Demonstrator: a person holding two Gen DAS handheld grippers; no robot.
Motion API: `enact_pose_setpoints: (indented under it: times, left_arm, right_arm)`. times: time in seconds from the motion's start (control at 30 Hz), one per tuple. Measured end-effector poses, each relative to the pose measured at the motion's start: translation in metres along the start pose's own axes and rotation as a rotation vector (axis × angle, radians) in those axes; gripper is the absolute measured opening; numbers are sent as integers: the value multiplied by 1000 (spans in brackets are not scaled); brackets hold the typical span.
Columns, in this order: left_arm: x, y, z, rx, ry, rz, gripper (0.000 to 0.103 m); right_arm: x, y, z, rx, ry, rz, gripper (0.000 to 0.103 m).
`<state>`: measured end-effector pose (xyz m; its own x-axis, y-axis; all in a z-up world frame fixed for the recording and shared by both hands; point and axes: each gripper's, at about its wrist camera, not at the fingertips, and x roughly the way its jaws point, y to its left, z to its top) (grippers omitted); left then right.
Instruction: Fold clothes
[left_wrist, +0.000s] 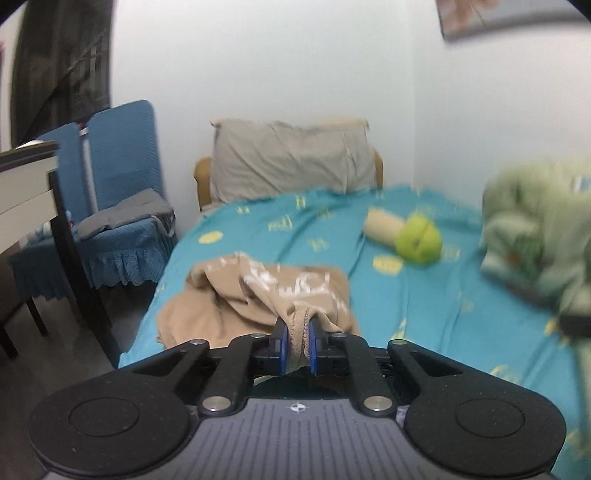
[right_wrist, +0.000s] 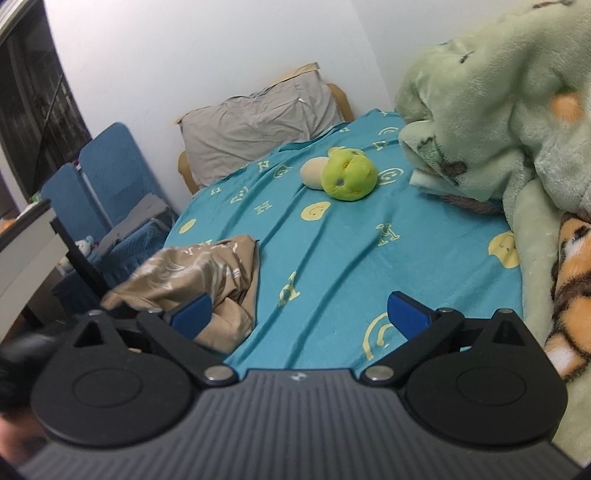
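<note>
A crumpled tan garment (left_wrist: 251, 295) with white print lies on the teal bedsheet (left_wrist: 424, 295) near the bed's left edge. My left gripper (left_wrist: 297, 345) is shut on a ribbed hem of that garment, the cloth pinched between its blue pads. In the right wrist view the same tan garment (right_wrist: 199, 280) lies left of centre on the bedsheet (right_wrist: 332, 258). My right gripper (right_wrist: 299, 314) stands wide open just above the sheet, nothing between its fingers; its left pad (right_wrist: 192, 315) sits in front of the garment's near edge.
A green plush toy (right_wrist: 349, 175) with a cream part lies mid-bed, and a grey pillow (right_wrist: 255, 125) leans at the headboard. A light green fleece blanket (right_wrist: 498, 110) is piled at the right beside an orange striped plush (right_wrist: 572, 288). Blue chairs (left_wrist: 118, 206) and a table (left_wrist: 29, 184) stand left of the bed.
</note>
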<state>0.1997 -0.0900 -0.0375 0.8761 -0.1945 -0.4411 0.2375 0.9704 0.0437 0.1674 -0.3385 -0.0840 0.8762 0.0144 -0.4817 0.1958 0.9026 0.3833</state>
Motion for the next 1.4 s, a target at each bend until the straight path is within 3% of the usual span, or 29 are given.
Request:
enact_pose_setpoints:
  times: [0.23,0.37,0.47,0.63,0.77,0.9,1.1,1.23,1.3,1.4]
  left_arm:
    - [-102,48,15,-160,-103,-86,11]
    - [-126,66,0,-167,-132,-109,12]
    - [-126,80,-10,-209,-140,-125,12]
    - [-110,100,-22,-251,-144,-126,12]
    - [-95,113,-30,-266,-131,-105,12]
    - [-75,118,-33,-287,-98,-101,12]
    - [-60,116,-34,-286,-85,-55,12]
    - [-69,117,-32,-334,-114,-142,12]
    - [-77,114,-29,-331,-146,-176,12]
    - [-87,106,-26,-300,-180,-192,12]
  right_arm:
    - [-7,30,-11,-110,31,98,103]
    - [-7,60,-29,-159,92,172,103]
    - [7,91,-48,-204,185,254,103]
    - [47,138,-70,-241,249,251,103]
    - [82,156,-79,-190,249,231,103]
    - [106,155,-89,-152,307,256,103]
    - [96,131,-78,-138,156,-15,103]
    - [76,112,-65,-111,11,-196,103]
    - [70,101,-57,-78,-21,-193,103]
    - [67,102,-56,-92,18,-36,103]
